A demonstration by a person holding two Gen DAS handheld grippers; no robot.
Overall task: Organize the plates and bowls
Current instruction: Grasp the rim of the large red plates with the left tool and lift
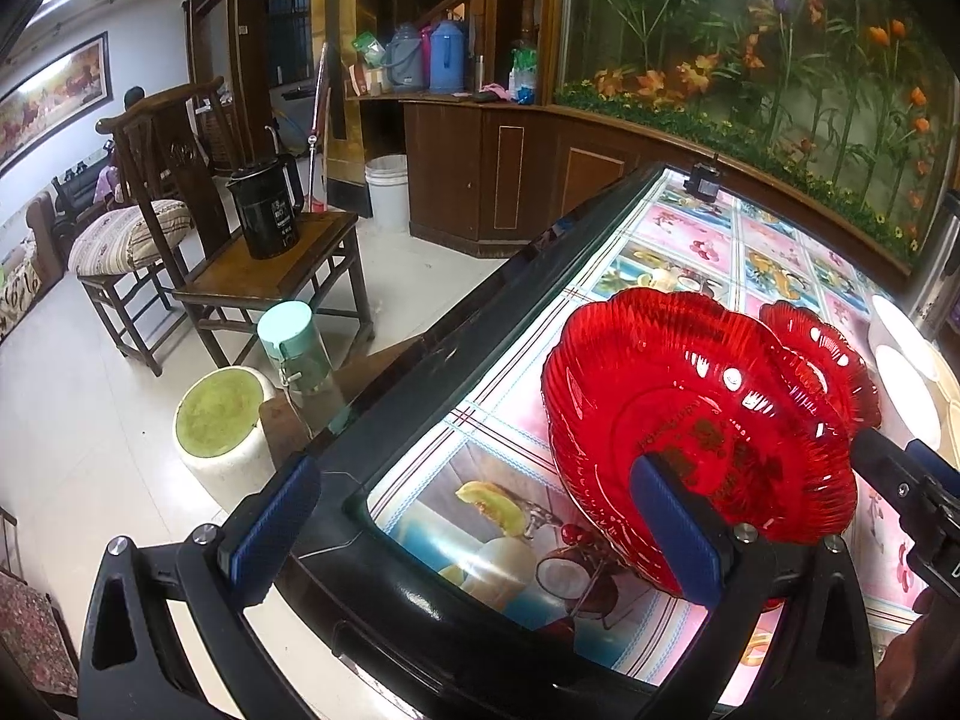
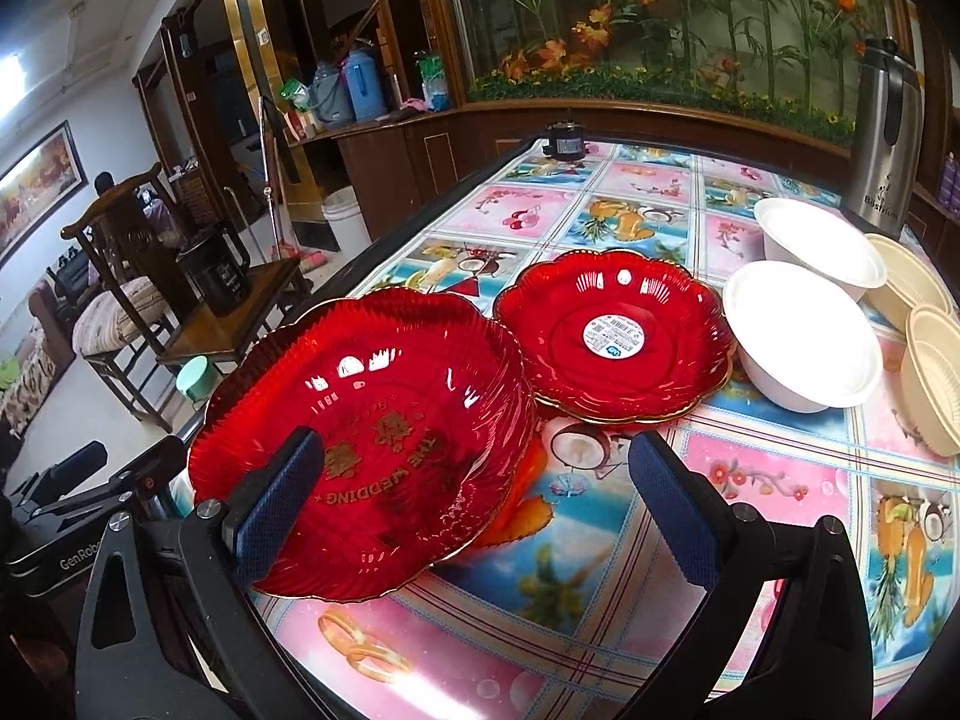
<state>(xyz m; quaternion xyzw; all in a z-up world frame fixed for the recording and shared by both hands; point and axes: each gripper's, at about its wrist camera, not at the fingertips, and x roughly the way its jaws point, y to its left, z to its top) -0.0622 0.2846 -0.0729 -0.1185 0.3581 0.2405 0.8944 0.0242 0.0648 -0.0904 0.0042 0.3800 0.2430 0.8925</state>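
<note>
The near scalloped red glass plate (image 2: 366, 444) overhangs the bench's (image 2: 600, 648) left edge, beside a second red plate (image 2: 612, 336). Both the left gripper (image 1: 480, 534) and right gripper (image 2: 474, 504) gape wide, each straddling its rim.

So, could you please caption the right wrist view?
Open right tongs beside a tilted red plate; second red plate lies flat behind.

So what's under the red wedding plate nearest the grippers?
The wedding plate seems to top a stack of red plates; the tablecloth shows around it. The cloth directly beneath is hidden.
</note>
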